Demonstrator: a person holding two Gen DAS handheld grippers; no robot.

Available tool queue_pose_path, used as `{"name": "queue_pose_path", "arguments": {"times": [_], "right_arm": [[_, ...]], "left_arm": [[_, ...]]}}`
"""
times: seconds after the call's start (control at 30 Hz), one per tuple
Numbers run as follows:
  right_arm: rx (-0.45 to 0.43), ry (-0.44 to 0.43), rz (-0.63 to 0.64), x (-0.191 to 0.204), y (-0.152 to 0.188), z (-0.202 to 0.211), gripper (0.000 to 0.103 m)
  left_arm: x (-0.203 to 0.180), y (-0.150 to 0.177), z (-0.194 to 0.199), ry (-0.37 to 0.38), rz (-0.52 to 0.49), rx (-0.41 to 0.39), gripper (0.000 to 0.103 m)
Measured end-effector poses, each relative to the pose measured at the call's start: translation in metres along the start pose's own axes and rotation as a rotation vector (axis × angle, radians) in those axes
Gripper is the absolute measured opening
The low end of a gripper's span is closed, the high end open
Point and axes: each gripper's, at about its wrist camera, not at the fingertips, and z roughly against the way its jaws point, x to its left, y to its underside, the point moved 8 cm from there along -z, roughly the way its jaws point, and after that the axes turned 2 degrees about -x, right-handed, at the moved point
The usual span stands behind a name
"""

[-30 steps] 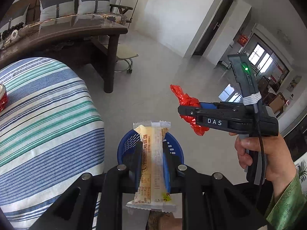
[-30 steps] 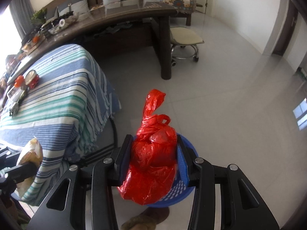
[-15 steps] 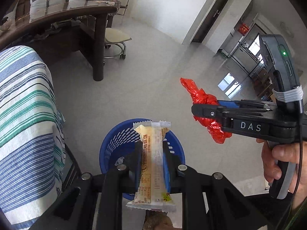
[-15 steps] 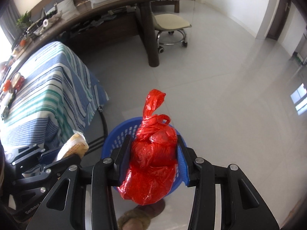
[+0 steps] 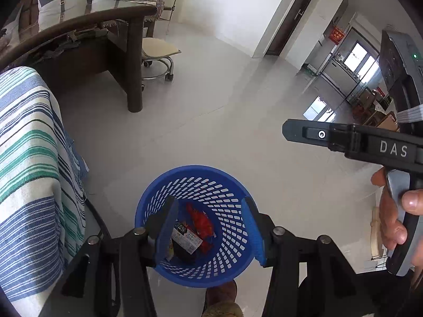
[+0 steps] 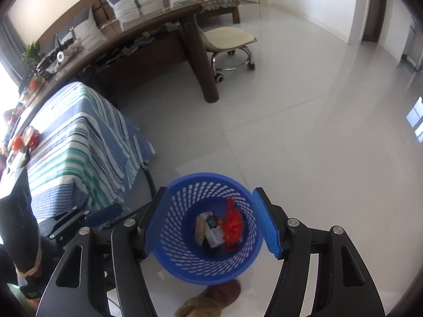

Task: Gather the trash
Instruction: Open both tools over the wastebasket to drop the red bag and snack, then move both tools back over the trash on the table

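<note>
A blue mesh trash basket (image 5: 224,185) stands on the floor under both grippers; it also shows in the right wrist view (image 6: 185,192). Inside it lie a red plastic bag (image 6: 232,225), a pale snack wrapper (image 6: 200,228) and a small printed packet (image 6: 212,228). The bag (image 5: 202,223) and packet (image 5: 186,235) also show in the left wrist view. My left gripper (image 5: 208,229) is open and empty above the basket. My right gripper (image 6: 211,224) is open and empty above it too. The right gripper's body (image 5: 357,142) shows at the right of the left view.
A table with a blue, green and white striped cloth (image 6: 79,142) stands left of the basket, with small items (image 6: 26,137) on its far end. A dark wooden desk (image 6: 158,42), a wheeled stool (image 6: 230,42) and a sofa lie beyond. A brown slipper (image 6: 211,298) is beside the basket.
Both grippers have opened. The wrapper has dropped from the left one and the red bag from the right one; both now lie in the basket.
</note>
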Motion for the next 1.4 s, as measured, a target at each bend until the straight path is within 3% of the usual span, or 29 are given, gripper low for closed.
{"name": "queue_pose_path", "arguments": {"times": [0.1, 0.33, 0.6, 0.73, 0.9, 1.07, 1.23, 1.4], "right_arm": [[-0.064, 0.038, 0.023, 0.003, -0.008, 0.011, 0.079], [-0.233, 0.061, 0.088, 0.033, -0.028, 0.043, 0.086], [-0.318, -0.014, 0.205, 0.129, -0.026, 0.058, 0.089], [-0.298, -0.121, 0.291, 0.204, -0.011, 0.047, 0.09], [-0.229, -0.225, 0.496, 0.297, 0.029, 0.023, 0.09], [-0.177, -0.324, 0.65, 0.37, 0.061, 0.003, 0.09], [-0.139, -0.422, 0.737, 0.428, 0.069, -0.016, 0.09], [-0.117, -0.51, 0.838, 0.489, 0.066, -0.034, 0.09]], "left_arm": [[-0.001, 0.0, 0.024, -0.003, -0.012, -0.032, 0.054], [0.02, 0.026, 0.098, -0.034, -0.017, -0.09, 0.057], [0.108, 0.072, 0.175, -0.174, 0.05, -0.122, 0.057], [0.164, 0.092, 0.213, -0.253, 0.108, -0.137, 0.057], [0.236, 0.117, 0.261, -0.364, 0.182, -0.16, 0.057], [0.302, 0.125, 0.299, -0.462, 0.232, -0.157, 0.057], [0.361, 0.143, 0.313, -0.525, 0.299, -0.136, 0.057], [0.375, 0.151, 0.313, -0.512, 0.367, -0.145, 0.057]]}}
